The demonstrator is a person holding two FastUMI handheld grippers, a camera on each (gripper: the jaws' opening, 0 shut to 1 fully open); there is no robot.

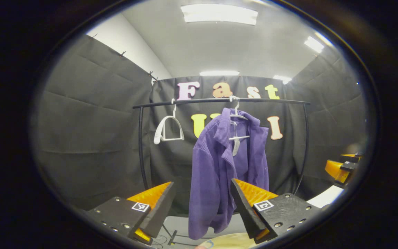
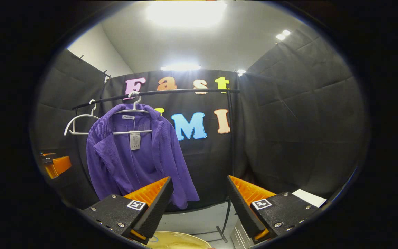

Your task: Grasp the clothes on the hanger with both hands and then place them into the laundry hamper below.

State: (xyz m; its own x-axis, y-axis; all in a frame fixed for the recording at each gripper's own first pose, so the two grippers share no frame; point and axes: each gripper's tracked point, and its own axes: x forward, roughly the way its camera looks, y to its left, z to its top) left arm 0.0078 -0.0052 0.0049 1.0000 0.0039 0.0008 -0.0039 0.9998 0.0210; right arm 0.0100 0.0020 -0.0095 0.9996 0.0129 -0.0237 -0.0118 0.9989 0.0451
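1. Biggest thing out there: the black metal clothes rail (image 1: 219, 100), its bar running across in front of the booth wall, posts dropping on both sides.
2. On it, the purple corduroy jacket (image 1: 216, 166) hangs from a white plastic hanger (image 1: 236, 114); in the right gripper view the jacket (image 2: 133, 159) hangs open-fronted, a paper tag at the collar.
3. Just beside it on the bar, an empty white hanger (image 1: 167, 129).
4. Low down, the pale round rim of the laundry hamper (image 2: 176, 240) peeks in beneath the jacket.
5. Left tool (image 1: 202, 207): fingers spread wide, nothing between them, well short of the jacket.
6. Right tool (image 2: 199, 204): spread too, holding nothing.
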